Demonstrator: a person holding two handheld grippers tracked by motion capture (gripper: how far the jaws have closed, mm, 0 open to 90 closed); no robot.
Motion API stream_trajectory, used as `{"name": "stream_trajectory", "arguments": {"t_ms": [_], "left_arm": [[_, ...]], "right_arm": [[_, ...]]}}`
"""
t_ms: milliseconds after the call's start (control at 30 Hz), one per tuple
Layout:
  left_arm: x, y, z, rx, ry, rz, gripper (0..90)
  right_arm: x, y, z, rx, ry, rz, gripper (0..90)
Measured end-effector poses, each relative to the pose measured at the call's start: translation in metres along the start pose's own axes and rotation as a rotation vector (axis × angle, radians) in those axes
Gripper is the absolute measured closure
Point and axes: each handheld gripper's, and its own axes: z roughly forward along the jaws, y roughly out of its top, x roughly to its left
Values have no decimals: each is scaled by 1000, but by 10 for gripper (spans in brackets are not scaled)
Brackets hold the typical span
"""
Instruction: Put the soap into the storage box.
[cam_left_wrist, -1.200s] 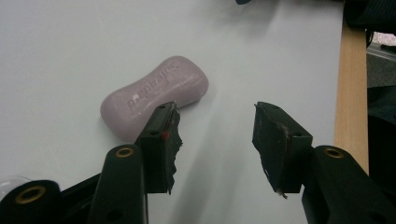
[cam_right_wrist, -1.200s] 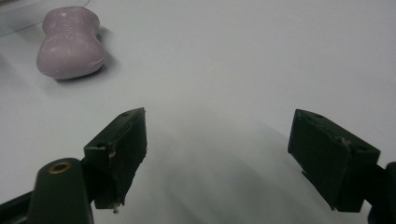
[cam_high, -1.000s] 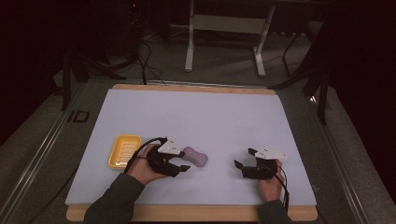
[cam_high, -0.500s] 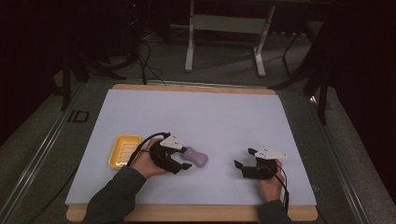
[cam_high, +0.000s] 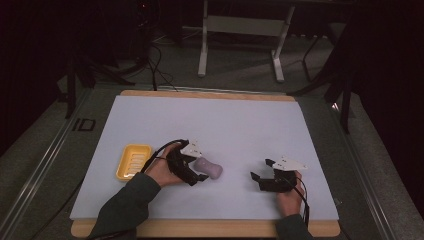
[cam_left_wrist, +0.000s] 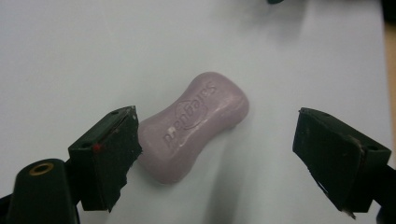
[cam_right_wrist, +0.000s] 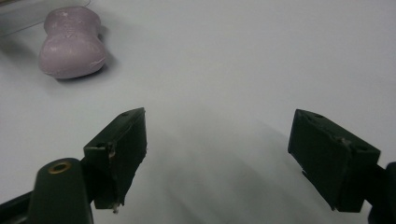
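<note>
A mauve bar of soap (cam_high: 210, 169) lies flat on the white table cover. My left gripper (cam_high: 199, 169) reaches it from the left. In the left gripper view the soap (cam_left_wrist: 196, 123) lies slantwise between the wide jaws, which have just been opening. The left pad (cam_left_wrist: 112, 149) sits against its near end, and the right pad (cam_left_wrist: 331, 154) stands well clear. A yellow soap dish (cam_high: 133, 161) rests just left of that hand. My right gripper (cam_high: 260, 170) rests open on the table to the right, with nothing between its fingers, and its view shows the soap (cam_right_wrist: 72, 42) farther off.
The white cover (cam_high: 210, 120) lies on a wooden board whose edge (cam_high: 200, 229) shows at the front. Behind the table stand a metal frame (cam_high: 240, 35) and cables on a dark floor.
The left gripper has edged right toward the soap and its jaws have spread from nearly shut to wide. The soap, the dish and the right gripper have stayed put.
</note>
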Motion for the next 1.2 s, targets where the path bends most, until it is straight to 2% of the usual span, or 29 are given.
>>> {"name": "stream_trajectory", "arguments": {"t_ms": [433,833,1200], "left_arm": [[12,2,20,62,-6,3,147],[20,3,35,103,-30,3,151],[22,-2,39,155,-22,8,182]], "right_arm": [[0,0,1,4,4,-7,191],[0,0,1,7,5,-9,191],[1,1,2,15,7,-10,191]]}}
